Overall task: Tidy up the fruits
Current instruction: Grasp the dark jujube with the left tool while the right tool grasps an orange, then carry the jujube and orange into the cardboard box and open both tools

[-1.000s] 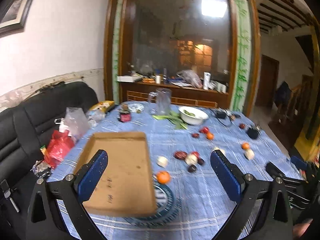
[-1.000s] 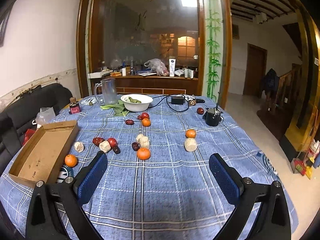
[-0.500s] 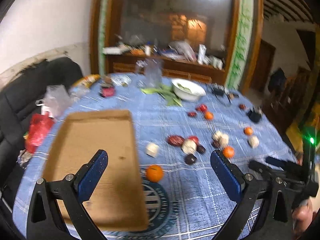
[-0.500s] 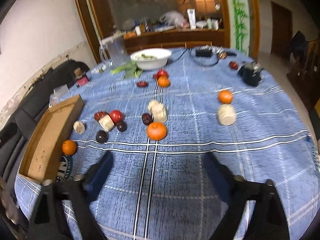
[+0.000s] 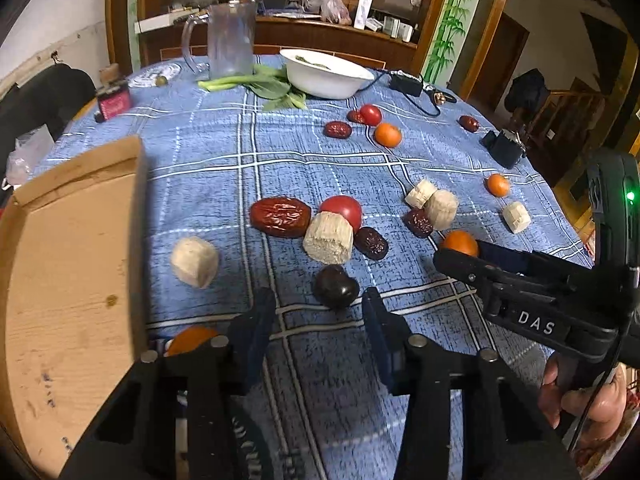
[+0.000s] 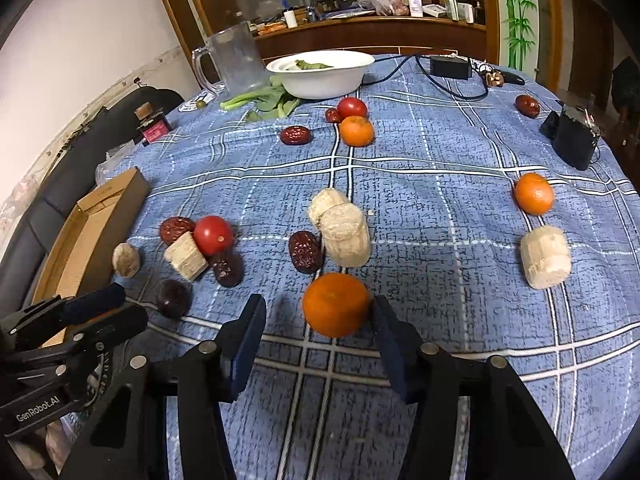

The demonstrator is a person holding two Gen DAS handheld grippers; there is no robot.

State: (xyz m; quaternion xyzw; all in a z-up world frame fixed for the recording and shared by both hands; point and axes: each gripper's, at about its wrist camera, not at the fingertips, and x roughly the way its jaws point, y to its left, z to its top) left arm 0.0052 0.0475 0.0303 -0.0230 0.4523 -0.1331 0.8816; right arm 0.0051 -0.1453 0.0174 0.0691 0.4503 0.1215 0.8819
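Fruits lie scattered on a blue checked tablecloth (image 5: 320, 152). In the left wrist view my left gripper (image 5: 318, 296) is low over the cloth, its jaws closing. A dark plum (image 5: 335, 286) sits at its fingertips with gaps on both sides. An orange (image 5: 192, 338) lies just left of the left finger, beside the cardboard box (image 5: 72, 264). In the right wrist view my right gripper (image 6: 318, 300) is closing around an orange (image 6: 335, 304); a clear gap remains at the left pad. Red dates (image 5: 280, 216), tomatoes (image 5: 342, 208) and pale chunks (image 5: 328, 238) lie ahead.
At the back stand a white bowl (image 6: 320, 74), a clear jug (image 6: 236, 60) and green leaves (image 6: 268, 98). A black device (image 6: 574, 140) and a cable sit far right. More oranges (image 6: 533, 193) and a pale chunk (image 6: 545, 256) lie right. A black sofa is beyond the table's left edge.
Both grippers have dropped and tilted down toward the table, and their jaws have narrowed. The left one has shifted right from over the box to the plum; the right one now has an orange between its fingers.
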